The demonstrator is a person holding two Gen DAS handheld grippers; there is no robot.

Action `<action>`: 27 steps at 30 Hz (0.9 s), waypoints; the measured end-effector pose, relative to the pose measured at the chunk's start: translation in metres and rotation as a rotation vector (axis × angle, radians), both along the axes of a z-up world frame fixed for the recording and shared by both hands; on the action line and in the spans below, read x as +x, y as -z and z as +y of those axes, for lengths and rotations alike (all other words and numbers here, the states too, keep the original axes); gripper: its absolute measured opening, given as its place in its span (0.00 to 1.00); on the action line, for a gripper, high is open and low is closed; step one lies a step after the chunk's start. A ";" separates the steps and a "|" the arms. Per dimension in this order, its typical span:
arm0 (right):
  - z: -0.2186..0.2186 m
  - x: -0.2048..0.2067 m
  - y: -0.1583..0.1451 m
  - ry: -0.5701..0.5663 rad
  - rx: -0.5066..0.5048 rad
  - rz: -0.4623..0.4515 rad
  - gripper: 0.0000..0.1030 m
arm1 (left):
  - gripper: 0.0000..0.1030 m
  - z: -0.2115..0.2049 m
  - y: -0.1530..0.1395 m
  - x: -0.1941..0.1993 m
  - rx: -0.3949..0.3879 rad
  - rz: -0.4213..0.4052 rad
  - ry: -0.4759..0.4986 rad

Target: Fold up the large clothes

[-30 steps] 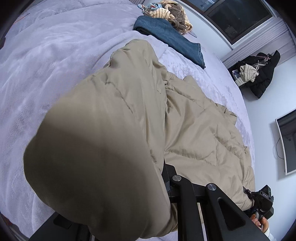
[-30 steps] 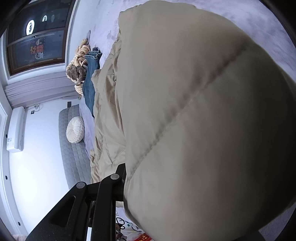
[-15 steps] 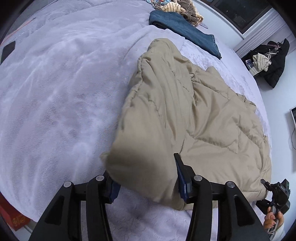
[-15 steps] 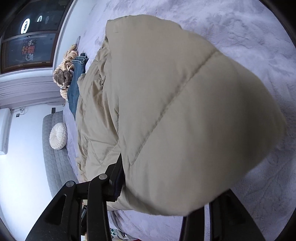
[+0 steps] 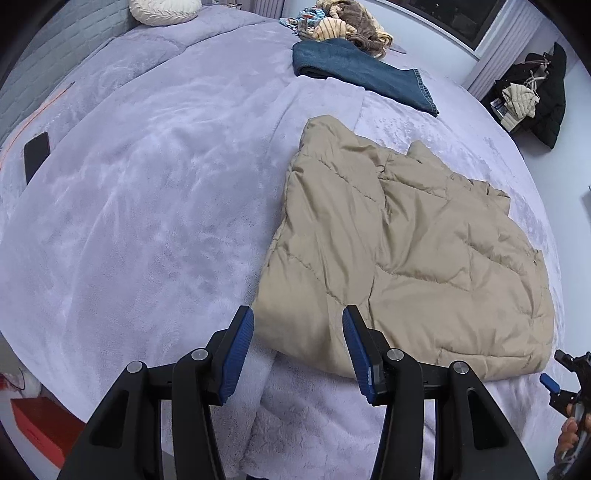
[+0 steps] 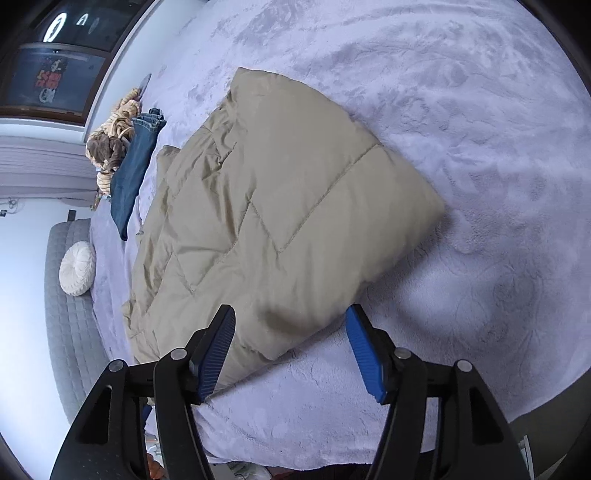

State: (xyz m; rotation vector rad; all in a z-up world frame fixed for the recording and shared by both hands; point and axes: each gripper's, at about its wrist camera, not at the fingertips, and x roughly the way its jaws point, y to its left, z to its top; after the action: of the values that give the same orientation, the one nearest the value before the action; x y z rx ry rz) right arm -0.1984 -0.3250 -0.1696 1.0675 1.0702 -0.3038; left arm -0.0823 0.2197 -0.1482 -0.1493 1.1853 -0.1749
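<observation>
A beige quilted puffer jacket (image 5: 406, 251) lies folded flat on the lilac bed cover (image 5: 147, 206). It also shows in the right wrist view (image 6: 273, 221). My left gripper (image 5: 297, 350) is open and empty, just short of the jacket's near left corner. My right gripper (image 6: 290, 350) is open and empty, just off the jacket's near edge. The right gripper also shows at the far right of the left wrist view (image 5: 565, 380), held by a hand.
Folded blue jeans (image 5: 362, 74) and a heap of clothes (image 5: 343, 26) lie at the far side of the bed. A black phone (image 5: 36, 155) lies at the left. A white round cushion (image 6: 77, 268) rests by the grey headboard. A red box (image 5: 40, 424) sits below the bed edge.
Both grippers have opened and let go of the jacket. The jacket's raised edge has dropped flat onto the bed, and both grippers have drawn back from it.
</observation>
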 end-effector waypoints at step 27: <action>0.106 0.007 -0.067 -0.209 -0.162 -0.038 0.80 | 0.89 -0.014 -0.053 -0.036 0.043 -0.021 0.125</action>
State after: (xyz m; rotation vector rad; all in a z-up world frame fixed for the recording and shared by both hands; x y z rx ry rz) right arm -0.1913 -0.2192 -0.1027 0.8068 1.0942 -0.1977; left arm -0.1179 0.2057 -0.0953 -0.0357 1.1775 -0.2605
